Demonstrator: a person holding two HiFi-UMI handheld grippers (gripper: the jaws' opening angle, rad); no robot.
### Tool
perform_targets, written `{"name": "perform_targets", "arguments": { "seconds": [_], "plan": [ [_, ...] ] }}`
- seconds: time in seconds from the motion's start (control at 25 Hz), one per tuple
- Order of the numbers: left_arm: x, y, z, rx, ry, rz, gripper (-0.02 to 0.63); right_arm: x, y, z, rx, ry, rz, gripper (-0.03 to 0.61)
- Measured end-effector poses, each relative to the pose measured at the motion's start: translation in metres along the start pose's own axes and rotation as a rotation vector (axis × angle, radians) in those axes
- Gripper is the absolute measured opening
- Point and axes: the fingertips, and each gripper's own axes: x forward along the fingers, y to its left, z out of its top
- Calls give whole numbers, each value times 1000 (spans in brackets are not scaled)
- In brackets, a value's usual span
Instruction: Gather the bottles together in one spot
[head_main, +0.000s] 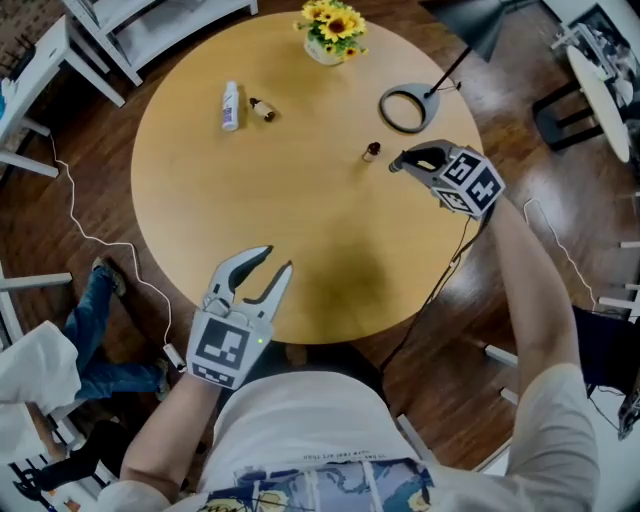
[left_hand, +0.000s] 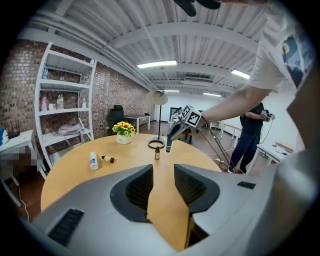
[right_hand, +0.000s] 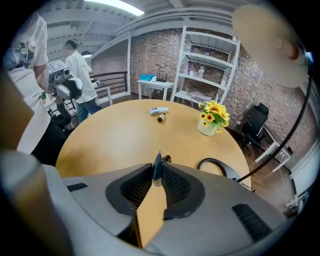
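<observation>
Lying near the table's (head_main: 300, 210) far left edge were a white bottle (head_main: 231, 105) and a brown bottle (head_main: 262, 109), just beside each other. A third bottle (head_main: 371, 151) stood well apart, toward the right edge. The right gripper (head_main: 398, 163) hovered just beside it with jaws pressed together, and the left gripper (head_main: 277, 258) hung spread and empty at the near edge.

Bright and even under long ceiling lights (left_hand: 156, 64). Soft shadow on the table (head_main: 300, 180) near its front edge. Bent lines and black corners in both gripper views.
</observation>
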Motion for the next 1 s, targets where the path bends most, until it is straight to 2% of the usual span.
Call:
{"name": "perform_targets", "arguments": {
  "seconds": [0.24, 0.44, 1.0],
  "plan": [
    [-11, 2, -16, -56, 30, 42, 135, 40, -24, -13, -48, 41, 54, 78],
    [-9, 1, -25, -92, 53, 62, 135, 56, -34, -19, -41, 32, 75, 78],
    [12, -18, -18, -83, 70, 34, 135, 63, -38, -28, -55, 12, 108, 80]
  ]
}}
